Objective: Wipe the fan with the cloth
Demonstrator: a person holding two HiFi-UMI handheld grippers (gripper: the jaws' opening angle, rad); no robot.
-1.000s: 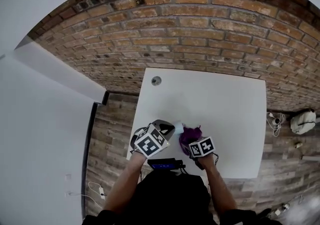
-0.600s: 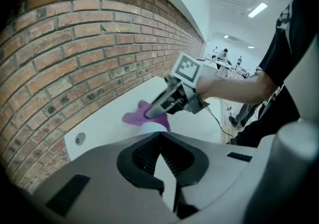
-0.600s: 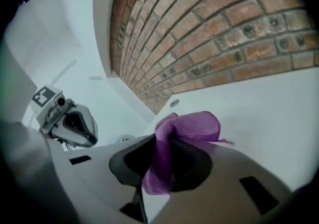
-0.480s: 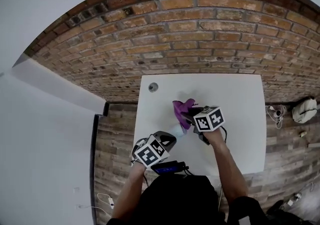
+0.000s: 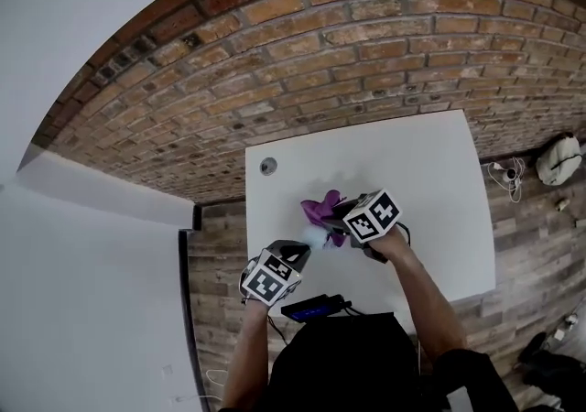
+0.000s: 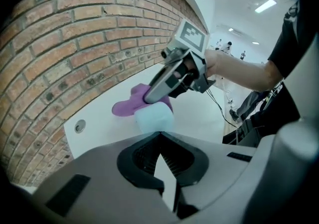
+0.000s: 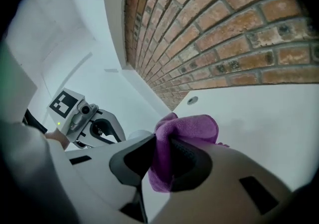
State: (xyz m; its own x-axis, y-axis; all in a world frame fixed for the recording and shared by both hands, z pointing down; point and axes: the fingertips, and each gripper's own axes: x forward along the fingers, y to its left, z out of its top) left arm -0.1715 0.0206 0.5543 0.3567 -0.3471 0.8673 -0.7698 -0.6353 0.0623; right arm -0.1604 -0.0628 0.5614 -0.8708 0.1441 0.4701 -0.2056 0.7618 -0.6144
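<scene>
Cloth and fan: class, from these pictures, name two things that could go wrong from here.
1. The right gripper pinches only a fold of the purple cloth; rubbing may pull it free.
2. The pale blue fan sits just past the shut tips of the left gripper; whether it is gripped is unclear, so the cloth's push may shove it across the table.
</scene>
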